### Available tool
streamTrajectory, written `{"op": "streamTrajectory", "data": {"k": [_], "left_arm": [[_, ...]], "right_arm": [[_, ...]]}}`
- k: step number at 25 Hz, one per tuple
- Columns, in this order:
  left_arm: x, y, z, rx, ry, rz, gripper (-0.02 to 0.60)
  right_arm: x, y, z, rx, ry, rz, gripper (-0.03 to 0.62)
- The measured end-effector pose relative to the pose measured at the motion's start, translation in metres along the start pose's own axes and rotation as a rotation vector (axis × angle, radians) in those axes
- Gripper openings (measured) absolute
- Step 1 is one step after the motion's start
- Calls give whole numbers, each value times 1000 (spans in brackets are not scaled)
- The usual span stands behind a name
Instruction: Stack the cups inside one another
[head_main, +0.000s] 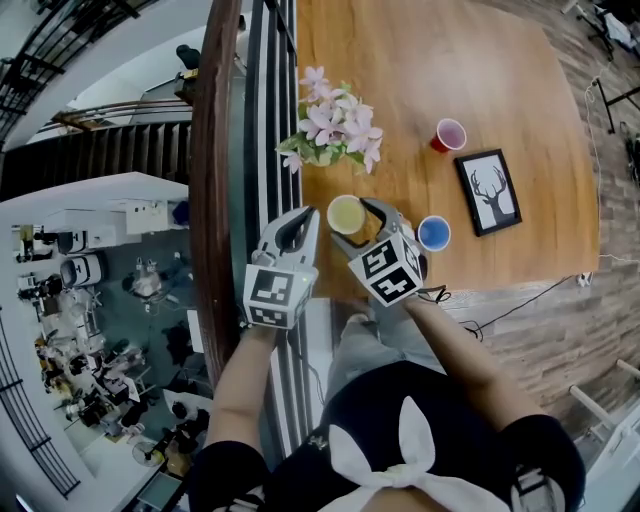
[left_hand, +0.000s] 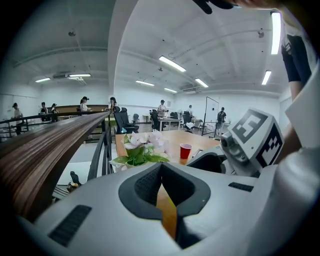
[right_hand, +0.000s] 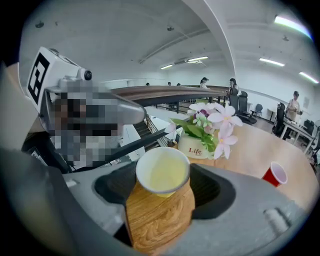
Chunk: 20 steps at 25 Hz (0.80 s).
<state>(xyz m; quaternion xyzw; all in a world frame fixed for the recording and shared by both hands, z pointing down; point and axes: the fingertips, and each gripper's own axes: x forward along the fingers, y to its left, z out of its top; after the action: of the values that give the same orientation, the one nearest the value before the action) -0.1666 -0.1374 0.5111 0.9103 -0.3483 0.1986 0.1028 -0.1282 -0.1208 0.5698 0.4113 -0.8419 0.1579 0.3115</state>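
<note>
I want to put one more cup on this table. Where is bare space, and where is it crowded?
The far part of the table beyond the flowers and the red cup is bare, also the gap between those two. The near edge is crowded: yellow cup held by the right gripper, blue cup and picture frame beside it.

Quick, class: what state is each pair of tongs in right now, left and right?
Left tongs: closed, holding nothing.
Right tongs: closed on the yellow cup.
</note>
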Motion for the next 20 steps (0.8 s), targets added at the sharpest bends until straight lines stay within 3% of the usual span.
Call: {"op": "streamTrajectory", "data": {"k": [3,9,16,20], "left_arm": [[2,2,-6,-3,3,12,18],[3,-14,-16,63,44,-30,18],[2,-22,22,71,-43,14,17],[10,-42,45,83,-89,1,18]], "right_arm": [[-18,-2,8,-14,-20,-5,330],[-51,-5,18,-21,-66,-13,330],[-89,-15,27,-28,-109,-41,328],[-109,-22,30,-5,-145,-58,330]]}}
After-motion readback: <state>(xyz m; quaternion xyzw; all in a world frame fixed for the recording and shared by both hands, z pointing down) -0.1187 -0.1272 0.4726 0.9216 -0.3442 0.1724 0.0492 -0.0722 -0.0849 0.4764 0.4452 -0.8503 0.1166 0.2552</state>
